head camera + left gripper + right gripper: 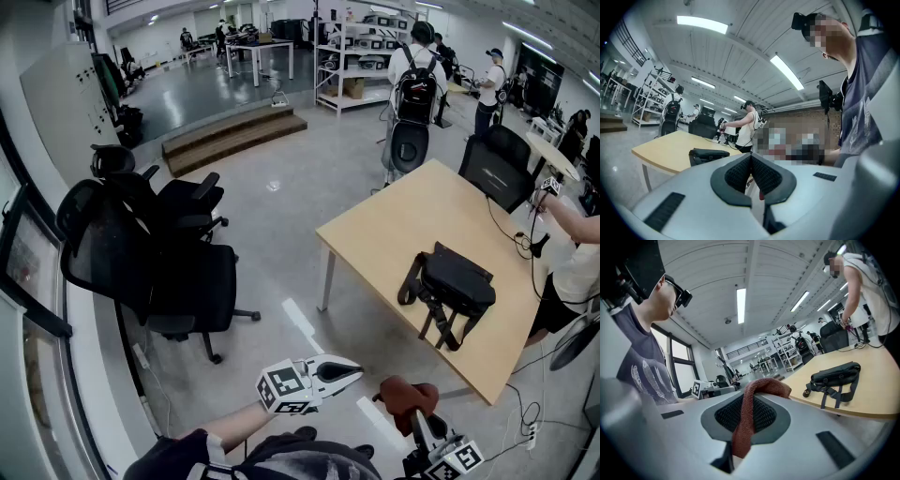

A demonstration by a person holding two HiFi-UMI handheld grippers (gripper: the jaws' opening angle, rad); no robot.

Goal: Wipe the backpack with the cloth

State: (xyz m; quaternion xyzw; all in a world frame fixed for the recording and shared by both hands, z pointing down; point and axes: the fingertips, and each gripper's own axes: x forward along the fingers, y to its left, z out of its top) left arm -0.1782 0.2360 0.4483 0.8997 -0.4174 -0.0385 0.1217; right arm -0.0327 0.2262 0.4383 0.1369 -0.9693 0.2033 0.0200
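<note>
A black backpack (pixel 448 281) lies flat on the light wooden table (pixel 394 234), straps hanging toward the near edge. Both grippers hover low in the head view, well short of the table. My left gripper (pixel 354 372) is shut with nothing between its pads; in the left gripper view (pixel 751 161) the backpack (pixel 708 153) shows far ahead. My right gripper (pixel 414 411) is shut on a reddish-brown cloth (pixel 409 396). In the right gripper view the cloth (pixel 749 413) drapes over the closed jaws of the right gripper (pixel 747 401), with the backpack (pixel 834 375) ahead to the right.
Black office chairs (pixel 159 253) stand on the floor to the left. A person (pixel 574 267) sits at the table's far right side, cables (pixel 511 234) running across that end. Other people (pixel 415 80) stand beyond the table near shelves. Wooden steps (pixel 230 136) lie further back.
</note>
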